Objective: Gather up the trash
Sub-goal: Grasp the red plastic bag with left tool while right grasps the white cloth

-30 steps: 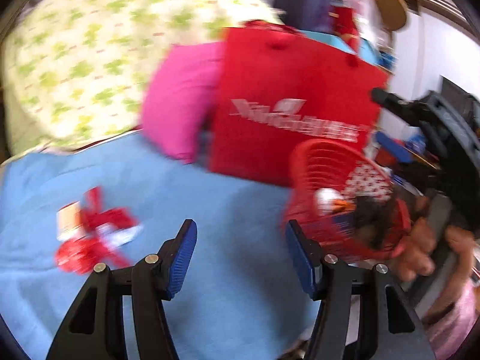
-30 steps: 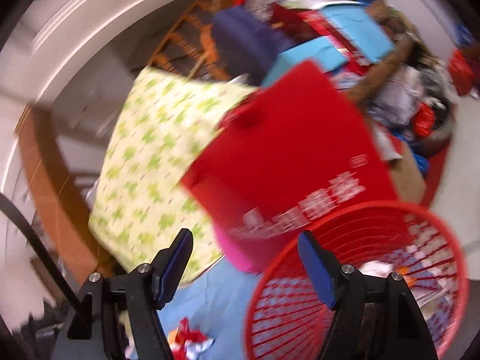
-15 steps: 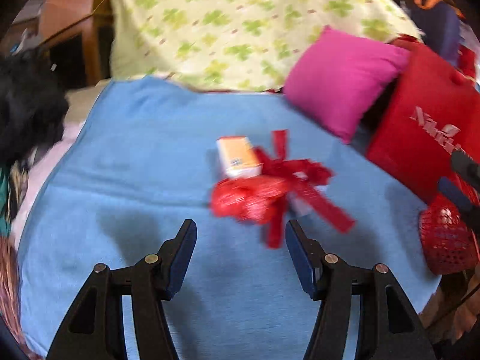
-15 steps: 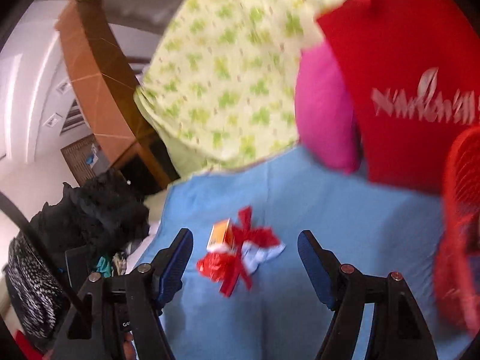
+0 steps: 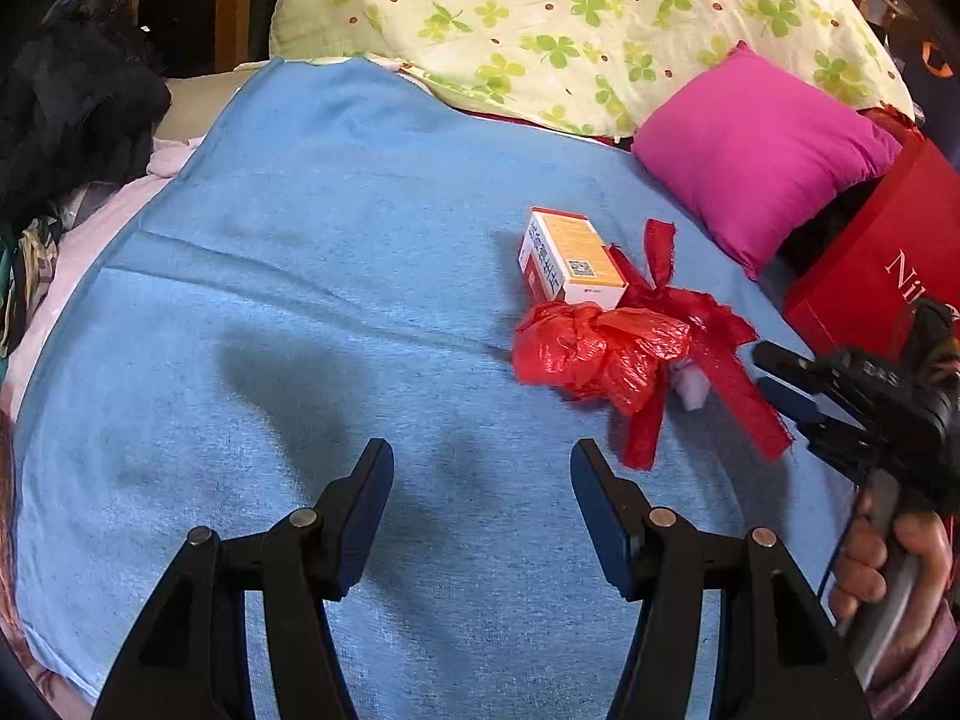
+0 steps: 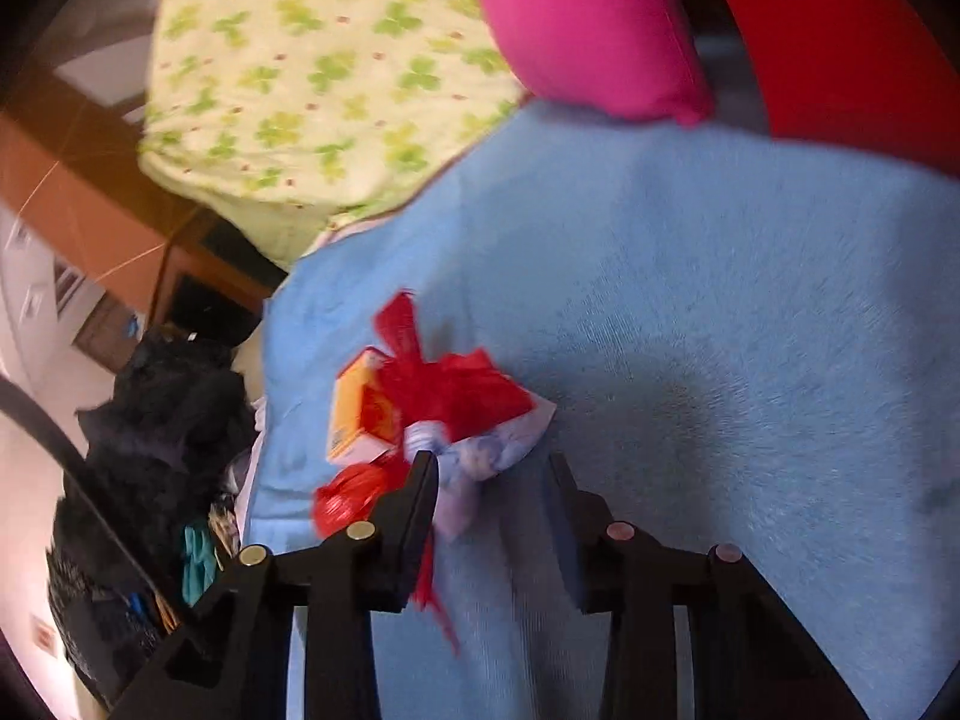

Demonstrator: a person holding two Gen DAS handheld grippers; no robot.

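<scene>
A small heap of trash lies on the blue blanket (image 5: 336,276): an orange and white box (image 5: 570,261), a crumpled red plastic bag (image 5: 594,354), a red ribbon (image 5: 726,372) and a white tissue (image 5: 693,390). My left gripper (image 5: 481,456) hovers open over bare blanket, short of the heap and to its left. My right gripper (image 6: 491,468) is low at the heap, its jaws closing. The pale tissue (image 6: 486,450) lies between them against the left finger, with the box (image 6: 360,414) and ribbon (image 6: 450,384) just beyond. The left wrist view shows that gripper (image 5: 780,375) coming in from the right.
A pink cushion (image 5: 762,150) and a clover-print pillow (image 5: 570,18) lie at the blanket's far side. A red paper bag (image 5: 882,264) stands at the right. Dark clothing (image 5: 66,108) is piled off the left edge. A hand (image 5: 870,558) grips the right tool's handle.
Both views swung away from the red basket to the trash heap. The right gripper dropped close to the heap and its jaws narrowed around the tissue. The left gripper's opening is unchanged.
</scene>
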